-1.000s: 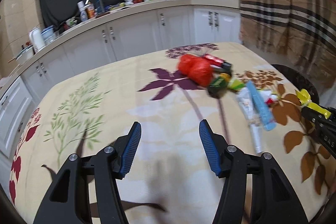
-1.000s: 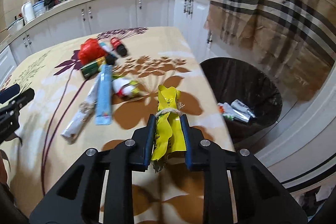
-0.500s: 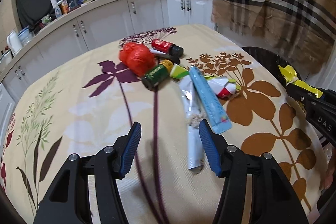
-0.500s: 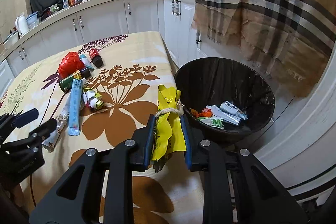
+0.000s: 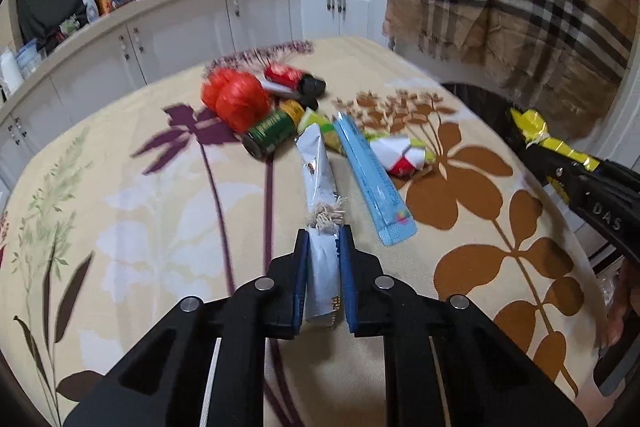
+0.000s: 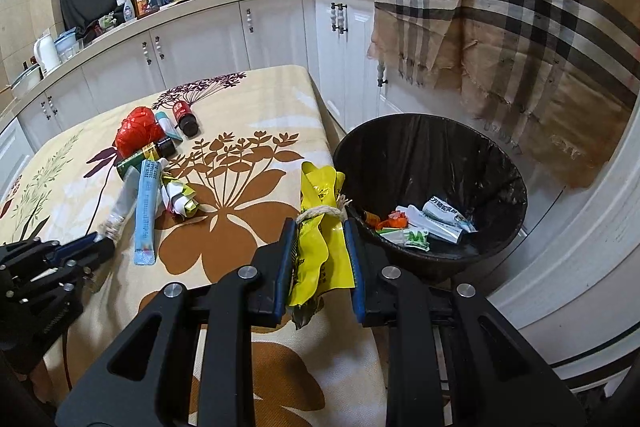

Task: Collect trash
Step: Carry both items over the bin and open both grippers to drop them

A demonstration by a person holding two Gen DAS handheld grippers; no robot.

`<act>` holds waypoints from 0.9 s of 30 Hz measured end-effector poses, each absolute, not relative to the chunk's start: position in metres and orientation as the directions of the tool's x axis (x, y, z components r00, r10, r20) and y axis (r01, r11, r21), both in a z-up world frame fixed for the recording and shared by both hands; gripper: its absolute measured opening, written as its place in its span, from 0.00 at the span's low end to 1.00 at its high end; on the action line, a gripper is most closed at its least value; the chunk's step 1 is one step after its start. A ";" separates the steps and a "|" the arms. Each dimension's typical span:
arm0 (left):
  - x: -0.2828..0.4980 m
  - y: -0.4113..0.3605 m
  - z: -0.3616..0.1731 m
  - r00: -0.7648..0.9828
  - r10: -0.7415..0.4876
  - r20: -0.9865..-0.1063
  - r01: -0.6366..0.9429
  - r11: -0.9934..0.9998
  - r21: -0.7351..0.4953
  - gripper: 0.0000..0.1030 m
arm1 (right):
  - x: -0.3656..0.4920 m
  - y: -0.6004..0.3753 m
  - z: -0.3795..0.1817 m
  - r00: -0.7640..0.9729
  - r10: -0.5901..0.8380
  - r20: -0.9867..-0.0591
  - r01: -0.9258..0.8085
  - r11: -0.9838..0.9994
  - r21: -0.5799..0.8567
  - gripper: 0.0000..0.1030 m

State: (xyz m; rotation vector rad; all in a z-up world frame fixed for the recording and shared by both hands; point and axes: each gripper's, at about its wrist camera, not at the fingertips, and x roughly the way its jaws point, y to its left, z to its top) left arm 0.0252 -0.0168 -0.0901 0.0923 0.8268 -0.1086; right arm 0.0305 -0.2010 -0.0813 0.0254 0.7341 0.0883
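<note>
My left gripper [image 5: 323, 235] is shut on the near end of a long grey-white wrapper [image 5: 316, 171] tied with string, lying on the flowered tablecloth [image 5: 140, 211]. My right gripper [image 6: 320, 227] is shut on a yellow wrapper [image 6: 320, 251] tied with string, held at the table's right edge beside the black trash bin [image 6: 504, 163]. The yellow wrapper also shows in the left wrist view [image 5: 532, 127]. The left gripper shows in the right wrist view [image 6: 92, 245]. More trash lies on the table: a blue packet [image 5: 372, 179], a crumpled wrapper [image 5: 404, 155], a green can [image 5: 272, 131], a red bag [image 5: 236, 99].
A red-labelled bottle [image 5: 292, 81] lies behind the pile. The bin holds several wrappers [image 6: 424, 223]. White cabinets [image 6: 200, 43] with a cluttered counter run behind the table. A plaid cloth [image 6: 500, 7] hangs over cardboard beyond the bin.
My left gripper moved forward to the grey-white wrapper and shut on its near end. My right gripper carried the yellow wrapper further right, closer to the bin.
</note>
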 end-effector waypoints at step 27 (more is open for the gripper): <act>0.138 -0.139 -0.038 0.820 -0.196 -0.538 0.282 0.956 0.083 0.16 | 0.114 -0.284 -0.048 0.833 -0.126 -0.538 0.141 0.990 -0.013 0.23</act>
